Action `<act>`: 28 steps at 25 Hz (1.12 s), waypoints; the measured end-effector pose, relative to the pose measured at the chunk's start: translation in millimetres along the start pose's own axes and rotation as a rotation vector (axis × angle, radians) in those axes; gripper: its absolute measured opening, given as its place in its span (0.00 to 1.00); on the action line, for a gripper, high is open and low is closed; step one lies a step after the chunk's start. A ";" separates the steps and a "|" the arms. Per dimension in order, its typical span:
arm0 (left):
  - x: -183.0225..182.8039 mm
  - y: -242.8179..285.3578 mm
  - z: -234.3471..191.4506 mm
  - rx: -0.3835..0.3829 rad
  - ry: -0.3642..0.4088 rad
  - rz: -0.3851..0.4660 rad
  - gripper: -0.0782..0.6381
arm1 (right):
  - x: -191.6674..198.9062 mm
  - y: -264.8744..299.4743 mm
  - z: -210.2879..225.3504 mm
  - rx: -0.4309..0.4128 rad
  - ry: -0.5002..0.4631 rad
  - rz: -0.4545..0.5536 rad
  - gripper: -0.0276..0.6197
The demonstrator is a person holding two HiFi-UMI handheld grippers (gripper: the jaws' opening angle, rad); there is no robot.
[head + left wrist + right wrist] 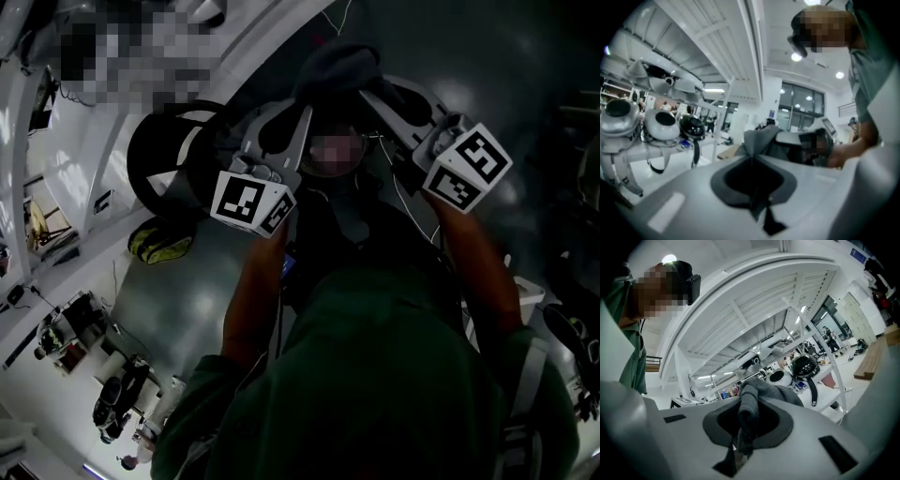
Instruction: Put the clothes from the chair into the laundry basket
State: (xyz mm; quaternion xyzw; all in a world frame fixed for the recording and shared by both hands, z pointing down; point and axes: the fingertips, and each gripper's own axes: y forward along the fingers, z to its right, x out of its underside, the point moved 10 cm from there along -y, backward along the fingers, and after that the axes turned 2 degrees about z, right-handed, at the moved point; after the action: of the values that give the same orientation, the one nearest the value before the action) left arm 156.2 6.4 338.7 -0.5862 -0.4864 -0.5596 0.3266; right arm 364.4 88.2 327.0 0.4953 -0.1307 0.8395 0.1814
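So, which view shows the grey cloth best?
The right gripper view: the grey cloth bunches thick between the shut jaws. The left gripper view shows only a thin pinched edge of it; the head view shows it as a dark, dim lump at the top.

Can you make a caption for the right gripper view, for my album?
The right tool pinches a grey cloth, with a black helmet behind.

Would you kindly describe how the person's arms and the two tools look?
The left tool and right tool are pale grey shells, darker grey round the jaws. Each carries a white cube with black square markers: left cube, right cube. The person wears a dark green short-sleeved top.
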 end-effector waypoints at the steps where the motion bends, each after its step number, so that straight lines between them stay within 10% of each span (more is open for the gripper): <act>1: 9.3 3.8 0.9 0.000 -0.007 -0.019 0.12 | 8.1 -3.2 6.1 0.010 0.013 -0.015 0.09; 28: 210.0 -51.1 -69.7 -0.126 -0.187 -0.436 0.13 | 250.1 52.7 48.9 0.207 0.259 -0.537 0.16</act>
State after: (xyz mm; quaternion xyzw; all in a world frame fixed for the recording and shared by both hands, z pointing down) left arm 63.9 0.8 546.2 -0.5359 -0.5938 -0.5892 0.1143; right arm 269.0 65.0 567.9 0.4169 0.1150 0.8264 0.3605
